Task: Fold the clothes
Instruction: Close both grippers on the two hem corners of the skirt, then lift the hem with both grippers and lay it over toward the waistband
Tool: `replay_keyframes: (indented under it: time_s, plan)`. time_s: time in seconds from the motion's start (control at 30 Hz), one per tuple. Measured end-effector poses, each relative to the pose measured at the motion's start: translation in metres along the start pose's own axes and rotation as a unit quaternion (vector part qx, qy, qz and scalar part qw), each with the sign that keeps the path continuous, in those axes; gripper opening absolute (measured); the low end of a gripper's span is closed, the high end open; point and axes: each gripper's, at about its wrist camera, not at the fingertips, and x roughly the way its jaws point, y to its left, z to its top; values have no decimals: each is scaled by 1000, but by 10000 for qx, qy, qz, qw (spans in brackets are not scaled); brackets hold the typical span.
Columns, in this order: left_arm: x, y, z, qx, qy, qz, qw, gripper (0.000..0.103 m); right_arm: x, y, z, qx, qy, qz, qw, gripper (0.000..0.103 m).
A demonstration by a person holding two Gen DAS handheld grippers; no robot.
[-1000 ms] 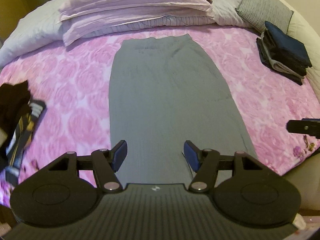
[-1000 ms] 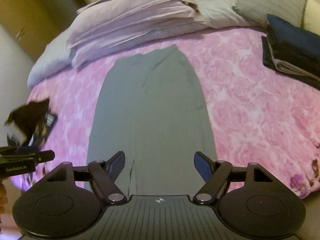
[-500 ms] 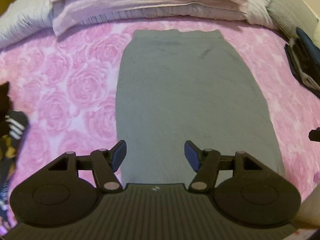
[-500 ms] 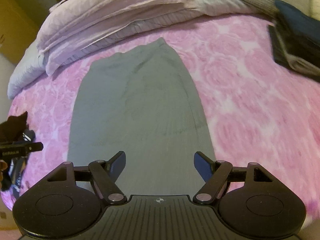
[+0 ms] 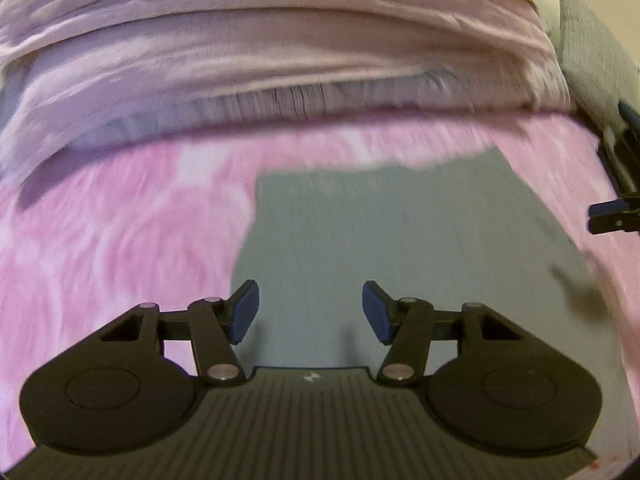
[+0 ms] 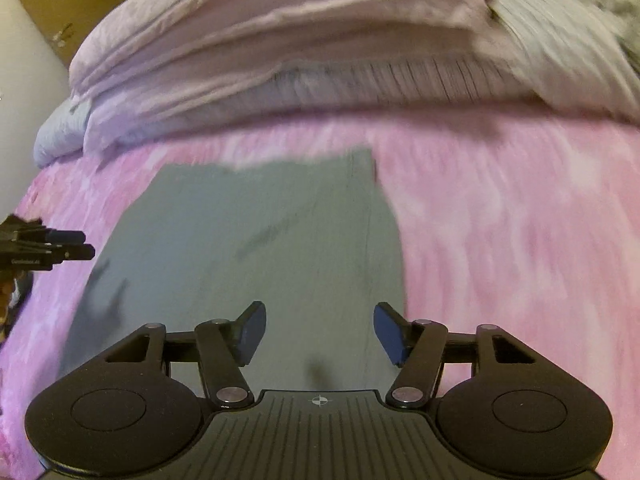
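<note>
A grey garment lies flat on the pink rose-patterned bedspread, its far edge close to the pillows. My left gripper hovers over the garment's left side, jaws closing with only air between the blue pads. In the right wrist view the same grey garment fills the middle. My right gripper hangs above its right part, jaws closing and empty. Each gripper shows at the edge of the other's view: the right gripper, the left gripper.
Stacked pale lilac pillows and bedding lie just beyond the garment's far edge. A grey cushion sits at the back right. Dark folded clothes peek in at the right edge.
Both grippers have moved forward and down along the garment toward its far edge near the pillows. Their jaws stand a little narrower than before. The dark clothes at the left have left both views.
</note>
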Motion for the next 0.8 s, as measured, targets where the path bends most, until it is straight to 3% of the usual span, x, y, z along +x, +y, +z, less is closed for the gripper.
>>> replay_keyframes:
  time_s: [0.17,0.4,0.47,0.5,0.53,0.63,0.67,0.8]
  plan:
    - [46,36,34,-283,70,-259,9992,52,49,-26,45,1,-229,168,9996,58]
    - [85,58,42,-567,270,-788,9949,49,101,-55,67,399,-91,163,9990,57]
    - [91,57,41,-543,277,-794,9950,47,109,-62,68,624,-102,276,9976,50]
    - [93,56,42,-494,226,-824,9951,43,110,-63,69,688,-137,288,9971,42]
    - [94,56,42,-476,207,-839,9951,38,111,-64,69,706,-167,320,9968,16]
    - [91,59,44,-708,136,-809,9941,8,109,-61,73,643,-162,333,9972,10]
    - [86,62,43,-762,65,-835,9936,5,105,-57,73,537,-211,300,9979,10]
    - [46,61,34,-627,-418,-1006,9921,5,61,-36,68,378,-739,369,9959,8]
